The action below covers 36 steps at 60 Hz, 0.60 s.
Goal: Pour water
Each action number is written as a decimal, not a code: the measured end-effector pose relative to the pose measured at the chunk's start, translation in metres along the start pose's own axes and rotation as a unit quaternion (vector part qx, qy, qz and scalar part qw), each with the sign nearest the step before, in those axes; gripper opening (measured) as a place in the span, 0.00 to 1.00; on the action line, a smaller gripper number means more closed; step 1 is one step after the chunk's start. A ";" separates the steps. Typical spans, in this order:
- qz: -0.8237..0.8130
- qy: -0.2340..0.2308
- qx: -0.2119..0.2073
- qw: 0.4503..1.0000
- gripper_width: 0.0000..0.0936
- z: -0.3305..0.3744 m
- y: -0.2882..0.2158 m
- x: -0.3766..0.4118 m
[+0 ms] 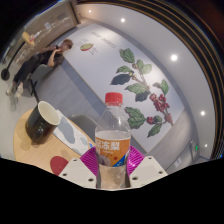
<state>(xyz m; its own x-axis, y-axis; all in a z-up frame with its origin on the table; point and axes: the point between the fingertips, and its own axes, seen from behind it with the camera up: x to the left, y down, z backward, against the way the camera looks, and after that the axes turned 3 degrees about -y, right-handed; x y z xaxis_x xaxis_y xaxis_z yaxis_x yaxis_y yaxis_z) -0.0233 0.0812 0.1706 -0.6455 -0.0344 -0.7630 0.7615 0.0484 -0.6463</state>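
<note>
A clear plastic bottle point(112, 140) with an orange cap and an orange-and-white label stands upright between my fingers. My gripper point(112, 160) is shut on the bottle, with the magenta pads point(90, 160) pressing on both its sides at label height. The bottle is lifted above a wooden table point(28, 152). A black cup point(43, 119) with a pale inside stands on the table to the left, beyond my fingers. A white cup point(62, 128) stands next to it, just left of the bottle.
A small red round thing point(59, 163) lies on the table by my left finger. Behind is a white wall with a painted leafy branch point(145, 92). A person point(45, 58) sits at a desk far off on the left.
</note>
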 end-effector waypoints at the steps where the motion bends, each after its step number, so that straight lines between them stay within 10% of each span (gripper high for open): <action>1: 0.035 -0.003 0.000 0.999 0.35 0.005 -0.017 -0.010; 19: 0.602 0.044 -0.024 0.797 0.35 -0.035 -0.094 0.007; 36: 0.686 0.028 -0.033 0.726 0.36 -0.033 -0.105 -0.009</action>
<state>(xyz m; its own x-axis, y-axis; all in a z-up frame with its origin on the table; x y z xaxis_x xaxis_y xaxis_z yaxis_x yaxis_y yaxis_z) -0.0990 0.1095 0.2453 0.7159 0.1321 -0.6855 0.6864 0.0463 0.7258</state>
